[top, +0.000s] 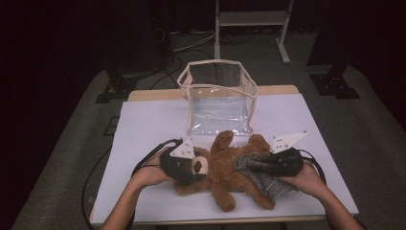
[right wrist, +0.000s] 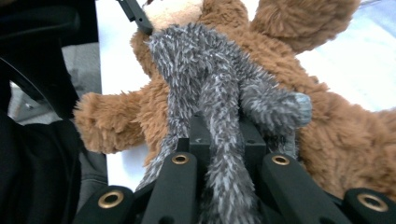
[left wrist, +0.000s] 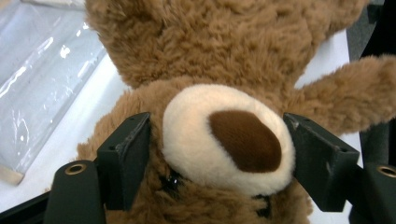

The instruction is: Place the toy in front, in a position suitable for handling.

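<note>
1. Nearest us, the bear (top: 225,172) lies on its back near the front of the white surface (top: 143,129), head toward our left, legs toward our right.
2. Left claw (top: 194,166) sits at the bear's head. In the left gripper view its jaws stand either side of the muzzle (left wrist: 229,140), close to the plush; we can't tell if the pads actually press, so we don't call it a firm grip.
3. Right claw (top: 251,166) is clamped on the grey cloth (top: 263,179), jaws nearly together, fuzzy fabric bunched between them in the right gripper view (right wrist: 219,154).
4. The cloth drapes over the bear's belly and legs; it looks like a small furry garment, though we can't say what kind.
5. Handling, as we judge it: bear is light, soft and squashy, with no stiff part, so it sags when lifted by one limb. The head is the firmest place; pinch it across the muzzle or skull.
6. The cloth is limp and stretchy with slick fur, so we take a thick fold, not the fringe, or it slips out.
7. Nothing is fragile, so a hard squeeze is fine.
8. Farther back, a clear bag (top: 218,98) stands upright and open, just beyond the bear's raised arm.
</note>
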`<state>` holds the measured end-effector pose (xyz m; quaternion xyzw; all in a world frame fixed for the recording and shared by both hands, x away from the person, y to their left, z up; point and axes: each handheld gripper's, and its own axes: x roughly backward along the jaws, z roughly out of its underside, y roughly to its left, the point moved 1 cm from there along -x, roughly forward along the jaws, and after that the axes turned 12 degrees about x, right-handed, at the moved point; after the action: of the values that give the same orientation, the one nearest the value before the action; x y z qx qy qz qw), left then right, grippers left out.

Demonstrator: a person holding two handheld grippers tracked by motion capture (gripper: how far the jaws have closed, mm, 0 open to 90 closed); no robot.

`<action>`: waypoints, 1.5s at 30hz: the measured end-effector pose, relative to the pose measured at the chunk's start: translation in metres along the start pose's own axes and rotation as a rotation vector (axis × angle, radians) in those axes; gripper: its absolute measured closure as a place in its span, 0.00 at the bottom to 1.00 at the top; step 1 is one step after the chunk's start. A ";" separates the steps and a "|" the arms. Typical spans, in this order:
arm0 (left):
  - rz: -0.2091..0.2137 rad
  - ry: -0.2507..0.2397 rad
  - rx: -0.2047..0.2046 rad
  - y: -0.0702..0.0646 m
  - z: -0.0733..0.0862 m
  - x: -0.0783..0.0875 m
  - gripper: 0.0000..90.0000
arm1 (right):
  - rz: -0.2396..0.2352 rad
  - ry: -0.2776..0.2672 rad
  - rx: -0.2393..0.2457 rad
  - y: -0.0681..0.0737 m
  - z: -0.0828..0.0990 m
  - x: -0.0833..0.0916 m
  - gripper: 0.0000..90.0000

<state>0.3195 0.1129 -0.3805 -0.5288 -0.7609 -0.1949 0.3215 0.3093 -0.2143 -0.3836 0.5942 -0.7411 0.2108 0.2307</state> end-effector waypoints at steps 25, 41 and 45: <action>0.020 0.011 -0.004 -0.008 0.002 -0.004 0.36 | 0.088 -0.034 0.062 -0.013 -0.039 0.031 0.89; 0.022 0.000 0.002 -0.007 0.005 -0.005 0.35 | 0.097 0.051 -0.061 -0.040 0.008 0.017 0.89; 0.026 0.009 -0.004 -0.007 0.004 -0.005 0.35 | 0.094 0.022 -0.100 -0.040 0.014 0.027 0.89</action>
<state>0.3130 0.1095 -0.3866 -0.5383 -0.7522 -0.1948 0.3262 0.3426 -0.2517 -0.3778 0.5439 -0.7754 0.1905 0.2580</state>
